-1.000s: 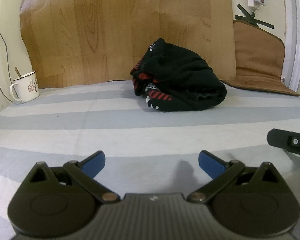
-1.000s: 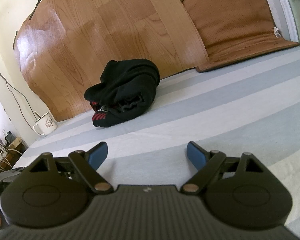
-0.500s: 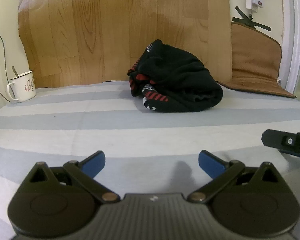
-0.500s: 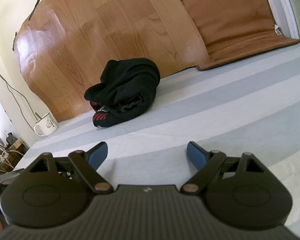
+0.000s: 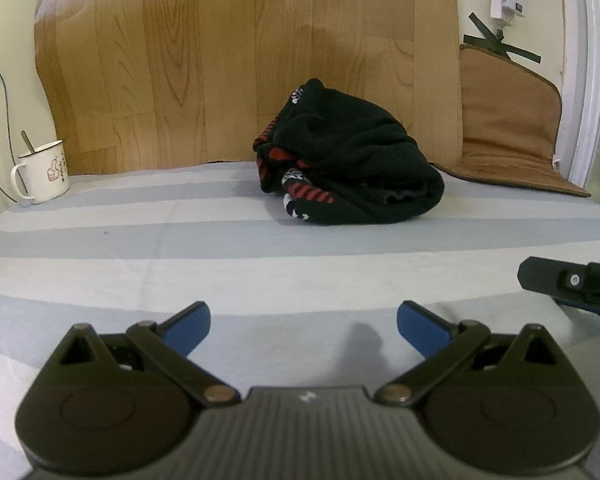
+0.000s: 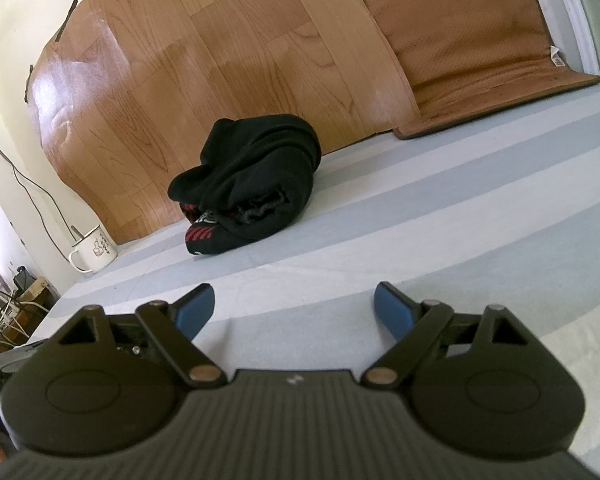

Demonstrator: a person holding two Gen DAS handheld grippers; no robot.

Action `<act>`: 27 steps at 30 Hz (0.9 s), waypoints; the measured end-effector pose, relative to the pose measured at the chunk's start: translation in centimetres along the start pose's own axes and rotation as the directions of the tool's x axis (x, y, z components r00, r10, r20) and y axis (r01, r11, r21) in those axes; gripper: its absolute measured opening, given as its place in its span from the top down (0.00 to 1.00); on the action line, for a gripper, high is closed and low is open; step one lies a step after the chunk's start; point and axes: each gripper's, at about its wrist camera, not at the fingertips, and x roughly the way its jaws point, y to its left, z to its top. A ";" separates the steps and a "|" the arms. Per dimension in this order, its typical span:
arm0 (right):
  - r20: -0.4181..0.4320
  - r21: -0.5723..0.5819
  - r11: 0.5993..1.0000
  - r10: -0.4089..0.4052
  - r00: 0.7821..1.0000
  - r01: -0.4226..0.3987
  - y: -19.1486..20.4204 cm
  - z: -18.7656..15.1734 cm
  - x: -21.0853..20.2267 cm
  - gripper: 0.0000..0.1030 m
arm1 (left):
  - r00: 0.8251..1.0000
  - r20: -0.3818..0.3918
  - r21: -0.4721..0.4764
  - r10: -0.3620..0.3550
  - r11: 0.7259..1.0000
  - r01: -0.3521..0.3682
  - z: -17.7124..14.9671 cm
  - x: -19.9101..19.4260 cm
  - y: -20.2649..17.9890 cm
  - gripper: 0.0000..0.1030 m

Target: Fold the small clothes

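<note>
Both the left gripper (image 5: 303, 320) and the right gripper (image 6: 294, 307) are hovering spread wide, holding nothing. The black garment (image 5: 348, 172) is lying bunched well ahead of them on the striped sheet (image 5: 180, 248); it is looking soft, light and floppy, so pinching a loose outer edge seems best.

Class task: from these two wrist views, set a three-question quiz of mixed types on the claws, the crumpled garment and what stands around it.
1. True or false: the left claw is shut on the black garment.
2. Multiple choice: what stands at the far left of the striped cloth? A) a white mug with a spoon in it B) a glass bottle C) a folded towel
3. Fill in: the garment lies bunched in front of the ____ panel.

Key:
1. False; both it and the right claw are open, short of the garment.
2. A
3. wood-grain
</note>
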 end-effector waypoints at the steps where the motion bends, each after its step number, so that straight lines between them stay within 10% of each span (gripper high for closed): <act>1: 0.001 0.000 1.000 -0.001 1.000 0.001 0.0 0.0 0.0 0.13 | 1.000 -0.001 -0.001 0.002 1.000 -0.002 0.0 0.0 0.0 0.00; 27: 0.006 0.006 1.000 0.002 1.000 -0.002 -0.1 0.0 0.1 0.13 | 0.996 0.065 -0.050 0.062 0.997 -0.059 0.2 -1.1 1.1 0.00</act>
